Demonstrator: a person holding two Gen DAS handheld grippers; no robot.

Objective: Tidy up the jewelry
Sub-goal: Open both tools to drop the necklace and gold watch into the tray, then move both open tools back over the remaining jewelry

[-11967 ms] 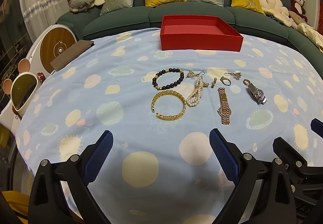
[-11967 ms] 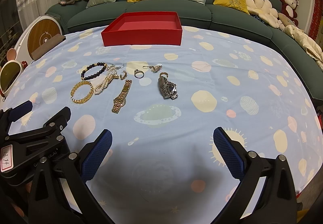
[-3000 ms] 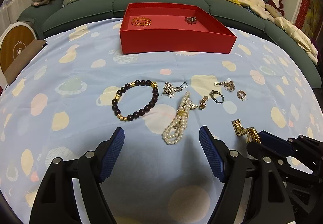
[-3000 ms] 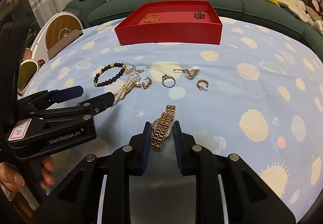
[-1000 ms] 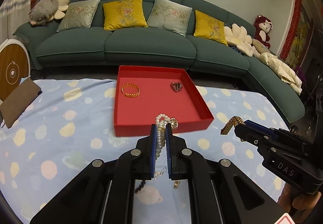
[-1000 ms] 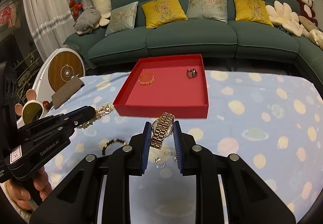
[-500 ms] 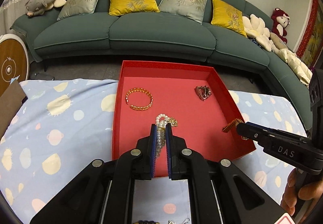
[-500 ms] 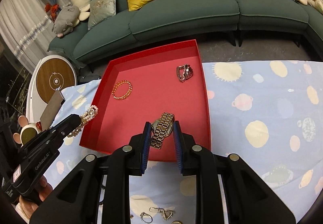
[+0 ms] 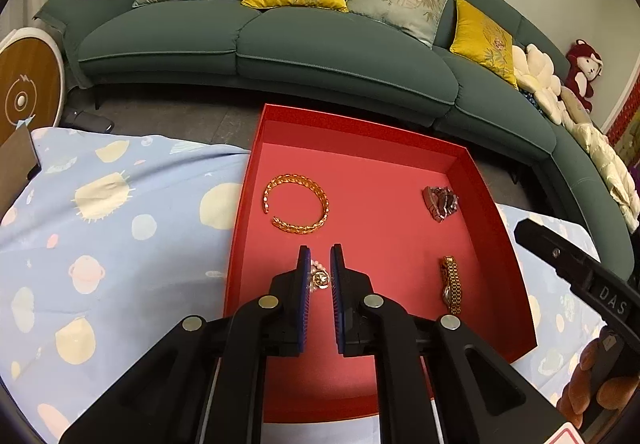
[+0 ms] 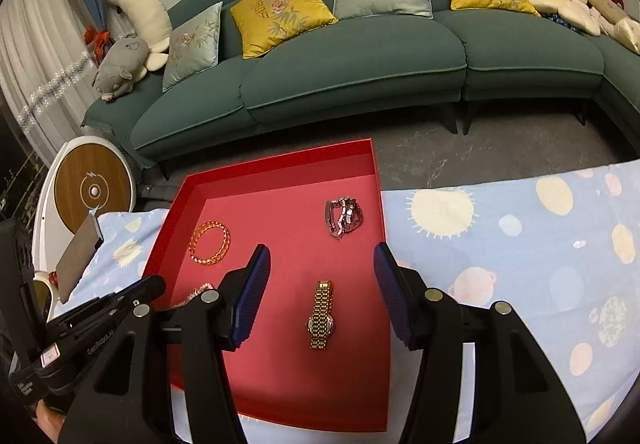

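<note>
A red tray [image 9: 488,199] [image 10: 280,171] sits on the blue patterned cloth. In it lie a gold bangle [image 9: 297,202] [image 10: 211,242], a silver watch [image 9: 440,202] [image 10: 344,217] and a gold watch [image 9: 451,284] [image 10: 322,315]. My left gripper [image 9: 319,264] is over the tray with its jaws slightly parted; the pearl necklace [image 9: 319,276] [image 10: 196,294] lies on the tray floor between the fingertips. My right gripper [image 10: 322,268] is open above the gold watch, which lies loose on the tray floor.
A green sofa [image 9: 320,43] with yellow and grey cushions curves behind the table. Plush toys [image 10: 132,43] sit on its left end. A round wooden-faced device [image 10: 94,187] stands at the left table edge. Dark floor lies between tray and sofa.
My right gripper opened and the gold watch now lies in the tray. My left gripper lowered into the tray and its jaws parted around the pearl necklace.
</note>
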